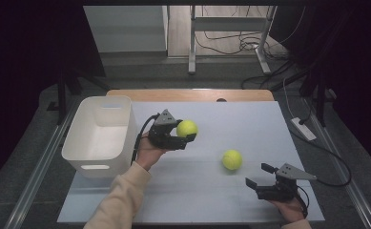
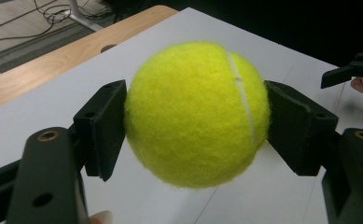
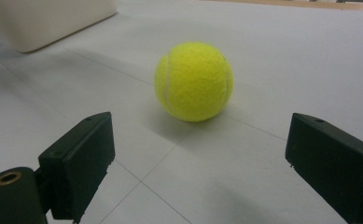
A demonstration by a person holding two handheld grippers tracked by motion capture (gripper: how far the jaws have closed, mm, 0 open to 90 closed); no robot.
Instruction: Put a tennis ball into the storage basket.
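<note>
Tennis ball, fuzzy yellow-green with a pale curved seam, sits clamped between the flat black pads of the left tool, raised above the desk just right of the white plastic bin, whose smooth rounded-corner walls enclose nothing. A second felt ball rests on the matte white sheet. The right tool, jaws spread wide, faces that ball.

Fuzzy yellow felt with a smooth pale seam on the held tennis ball and on the loose tennis ball. Matt black plastic for the jaw pads (brass-looking eyelets behind). Smooth white plastic bin, slightly glossy. Matt pale sheet over a wooden tabletop.
</note>
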